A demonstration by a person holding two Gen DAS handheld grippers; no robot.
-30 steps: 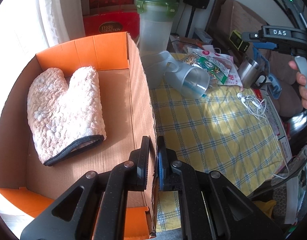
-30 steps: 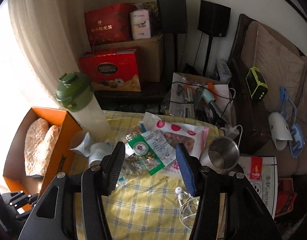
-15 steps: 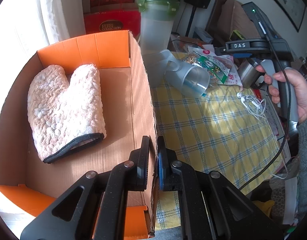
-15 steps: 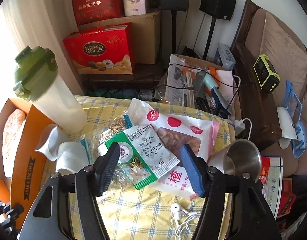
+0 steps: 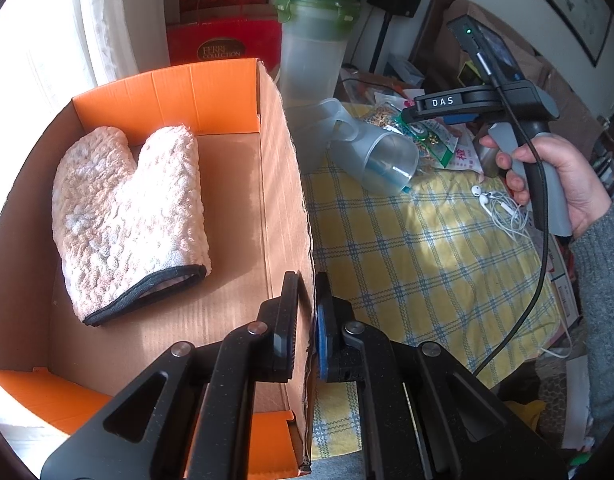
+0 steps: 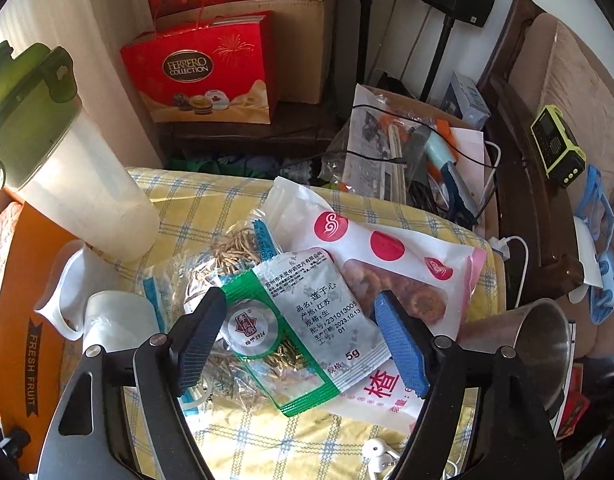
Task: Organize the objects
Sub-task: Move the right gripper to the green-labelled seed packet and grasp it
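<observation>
A: Where does the right gripper (image 6: pixel 301 334) stand?

B: Over the heap of snack packets on the yellow checked tablecloth (image 6: pixel 251 436). Its jaws are wide and opening, one black pad and one blue pad to either side of the green-and-white foil sachet with a round red seal (image 6: pixel 291 320). The sachet lies between them, but neither pad presses on it.

A: What lies around that sachet?

B: Under it, a clear bag of pale dried strips (image 6: pixel 227 256). Beside it, on the blue pad's side, a white packet with red dots and a window showing brown dried fruit (image 6: pixel 391 256). A steel mug (image 6: pixel 535 344) sits just past the blue pad, and white earphones (image 6: pixel 377 454) lie at the near edge of the cloth.

A: And the left gripper (image 5: pixel 305 320)?

B: Closed narrowly on the side wall of the orange cardboard box (image 5: pixel 291 184), one pad inside, one outside, the wall pinched between them.

A: What is in the box?

B: A pink terry oven mitt with black trim (image 5: pixel 127 216), flat on the floor of the box, well apart from the gripper.

A: Anything between box and packets?

B: A frosted plastic jug lying on its side (image 5: pixel 371 156), and behind it a tall translucent shaker bottle with a green lid (image 5: pixel 313 48), upright. In the left view a hand (image 5: pixel 563 184) grips the right gripper's grey handle.
</observation>
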